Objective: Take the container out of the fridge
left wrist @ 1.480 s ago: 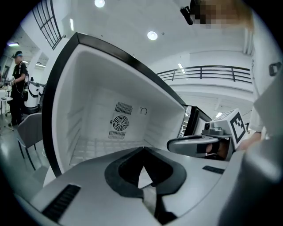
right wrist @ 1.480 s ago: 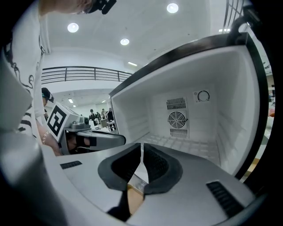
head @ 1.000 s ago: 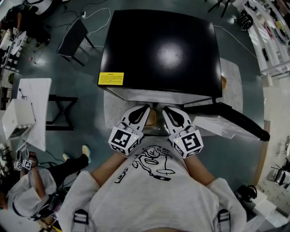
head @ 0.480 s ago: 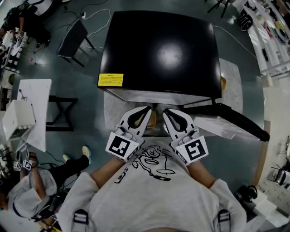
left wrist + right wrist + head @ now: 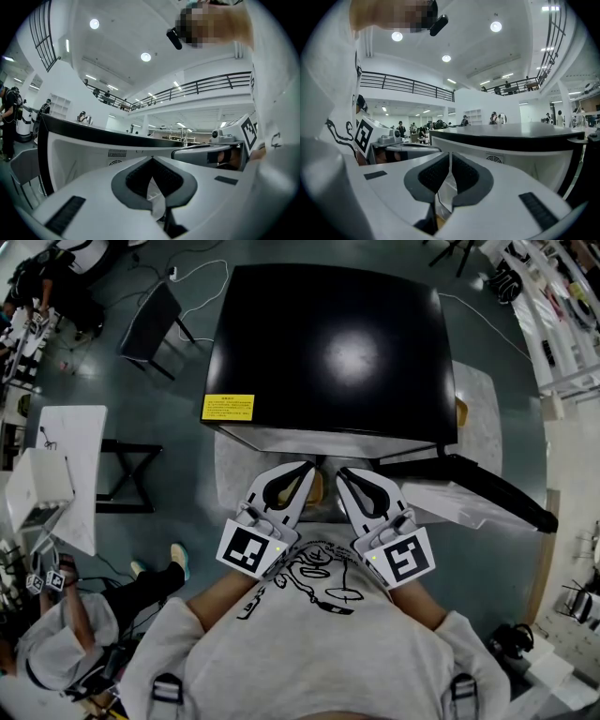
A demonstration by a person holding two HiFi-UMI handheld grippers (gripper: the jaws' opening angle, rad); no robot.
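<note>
A low fridge with a glossy black top [image 5: 333, 343] stands in front of me, its door [image 5: 478, 486] swung open to the right and the white inside [image 5: 319, 439] facing me. My left gripper [image 5: 305, 468] and right gripper [image 5: 345, 472] are side by side close to my chest, pointing at the open front. Both are shut with nothing between the pads [image 5: 151, 159] [image 5: 450, 153]. A small brownish thing [image 5: 316, 487] shows low between the two grippers; I cannot tell what it is. The gripper views show the fridge's black top edge [image 5: 93, 133] [image 5: 511, 133] at about jaw height.
A yellow label [image 5: 228, 407] sits on the fridge top's near left corner. A black chair [image 5: 150, 320] and a black stool [image 5: 127, 474] stand to the left, beside a white table [image 5: 70, 465]. Another person [image 5: 56, 634] crouches at lower left. Shelves [image 5: 562, 315] line the right.
Both grippers have risen together, so their marker cubes look larger and sit closer to my chest. Both stayed shut. The fridge and its door have not moved.
</note>
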